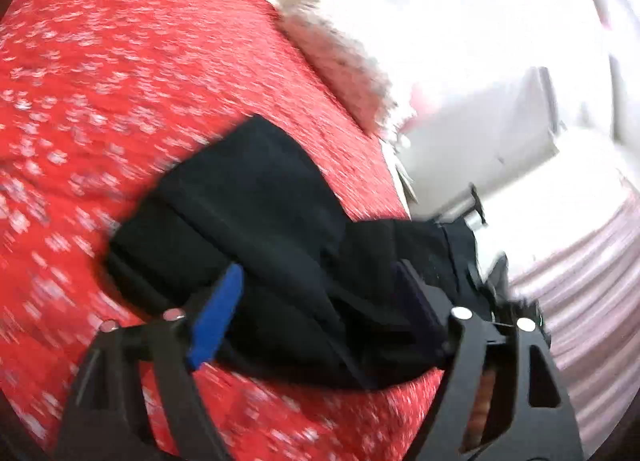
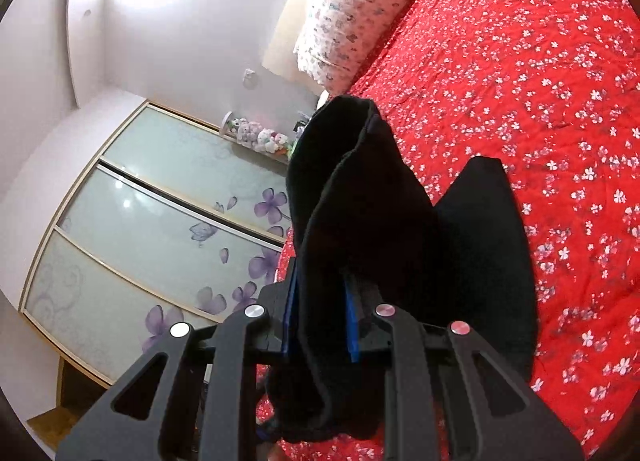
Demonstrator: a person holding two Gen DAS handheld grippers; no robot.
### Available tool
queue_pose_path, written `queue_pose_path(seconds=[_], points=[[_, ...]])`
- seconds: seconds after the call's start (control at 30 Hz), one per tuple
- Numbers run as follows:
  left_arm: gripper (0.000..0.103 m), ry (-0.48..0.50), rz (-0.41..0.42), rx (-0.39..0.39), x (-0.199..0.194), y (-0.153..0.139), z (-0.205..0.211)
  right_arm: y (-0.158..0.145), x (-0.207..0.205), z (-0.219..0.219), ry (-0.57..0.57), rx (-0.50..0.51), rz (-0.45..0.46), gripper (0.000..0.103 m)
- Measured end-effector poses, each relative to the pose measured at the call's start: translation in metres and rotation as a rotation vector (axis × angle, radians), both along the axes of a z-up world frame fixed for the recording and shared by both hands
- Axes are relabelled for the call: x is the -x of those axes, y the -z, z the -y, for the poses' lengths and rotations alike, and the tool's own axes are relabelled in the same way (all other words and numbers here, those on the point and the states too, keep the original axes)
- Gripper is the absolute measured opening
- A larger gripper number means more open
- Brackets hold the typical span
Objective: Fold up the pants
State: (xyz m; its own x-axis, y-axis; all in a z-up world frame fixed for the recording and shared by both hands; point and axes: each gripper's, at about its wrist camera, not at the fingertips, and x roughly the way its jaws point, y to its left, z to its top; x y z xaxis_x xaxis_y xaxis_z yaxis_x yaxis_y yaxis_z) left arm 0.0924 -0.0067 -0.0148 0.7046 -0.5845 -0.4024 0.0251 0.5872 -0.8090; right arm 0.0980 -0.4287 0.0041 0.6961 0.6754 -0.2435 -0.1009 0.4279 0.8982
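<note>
The black pants (image 1: 260,189) lie in a folded bundle on the red flowered bedspread (image 1: 120,81); this view is blurred. My left gripper (image 1: 318,267) stands wide around the bundle. The cloth fills the gap, and both the blue left pad (image 1: 216,317) and the dark right pad (image 1: 416,301) touch it. In the right wrist view my right gripper (image 2: 320,281) is shut on a thick fold of the pants (image 2: 360,201). That fold rises above the fingers and folds over at the top. Another flap lies flat on the bedspread (image 2: 520,61) to the right.
A flowered pillow (image 2: 352,13) leans at the head of the bed, also seen as a pale pillow (image 1: 336,61). A wardrobe with frosted sliding doors (image 2: 140,241) stands beside the bed, with plush toys (image 2: 260,137) on a shelf. The bed edge runs close to my right gripper.
</note>
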Motion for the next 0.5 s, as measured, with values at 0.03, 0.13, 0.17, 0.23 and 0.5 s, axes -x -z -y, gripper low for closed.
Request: queue_pose_path(seconds=[0.03,0.13,0.17,0.23,0.5], points=[[0.077,0.003,-0.062,0.039,-0.009,0.009,-0.010,0.002,0.000,0.002,0.006,-0.007,-0.006,0.020],[0.061,0.045,-0.110,0.048,-0.013,0.014,-0.019,0.004,0.002,0.006,0.023,-0.003,-0.020,0.020],[0.062,0.069,-0.088,0.035,-0.011,0.011,-0.020,0.004,0.003,0.007,0.031,0.009,-0.025,0.020],[0.073,0.135,-0.034,-0.037,-0.006,-0.002,-0.018,0.006,0.005,0.012,0.054,0.028,-0.043,0.020],[0.082,0.313,-0.192,0.053,0.005,0.000,-0.019,0.019,0.010,0.024,0.080,-0.003,-0.086,0.020]])
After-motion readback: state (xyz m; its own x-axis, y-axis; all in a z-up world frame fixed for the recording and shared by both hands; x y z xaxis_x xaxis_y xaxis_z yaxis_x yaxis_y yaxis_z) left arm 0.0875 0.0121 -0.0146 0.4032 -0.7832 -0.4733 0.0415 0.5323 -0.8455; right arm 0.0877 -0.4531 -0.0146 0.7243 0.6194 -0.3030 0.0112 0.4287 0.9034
